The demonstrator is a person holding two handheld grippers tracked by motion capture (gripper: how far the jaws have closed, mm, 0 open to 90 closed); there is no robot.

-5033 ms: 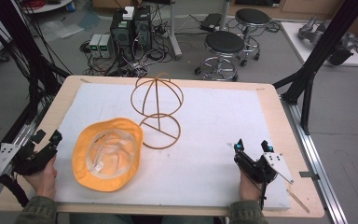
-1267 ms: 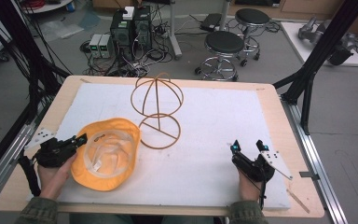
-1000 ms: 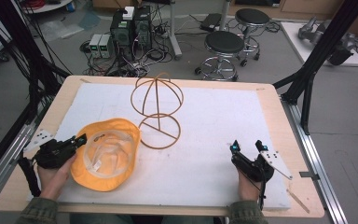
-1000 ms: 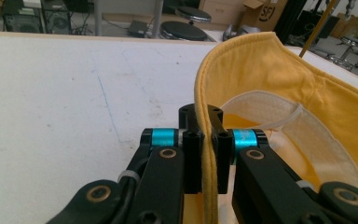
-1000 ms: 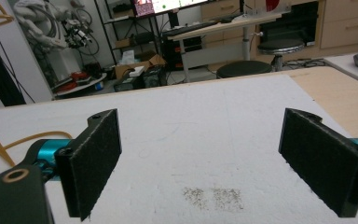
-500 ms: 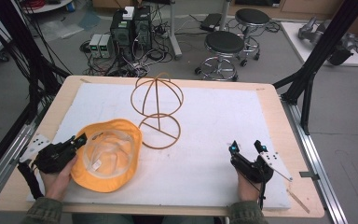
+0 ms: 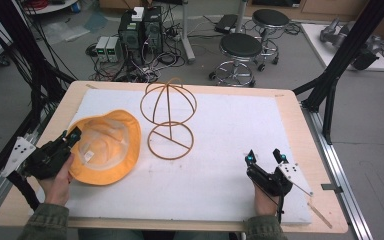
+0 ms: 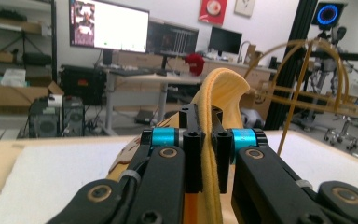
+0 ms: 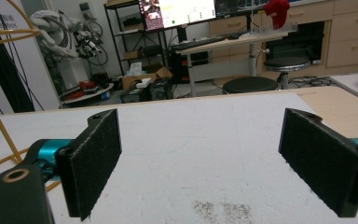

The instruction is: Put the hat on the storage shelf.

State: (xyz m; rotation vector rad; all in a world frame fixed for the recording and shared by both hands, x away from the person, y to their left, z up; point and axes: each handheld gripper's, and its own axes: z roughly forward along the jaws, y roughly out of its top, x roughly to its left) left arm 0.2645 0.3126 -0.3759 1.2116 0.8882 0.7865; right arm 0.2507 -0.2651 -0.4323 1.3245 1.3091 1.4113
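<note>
The left tongs (image 8: pixel 204 154) were clamped on the brim of the orange hat (image 7: pixel 107 145) at the bench's (image 7: pixel 290 107) left side, the right tongs (image 7: pixel 265 159) stood apart, and the thin brim could slip free or snag the wire stand (image 7: pixel 169 120).

On your left the hat (image 7: pixel 105 147) lies on the mat (image 7: pixel 230 130), just left of the wire stand (image 7: pixel 169 120). Your right gripper (image 7: pixel 265 157) sits well apart, at the mat's right front.
</note>
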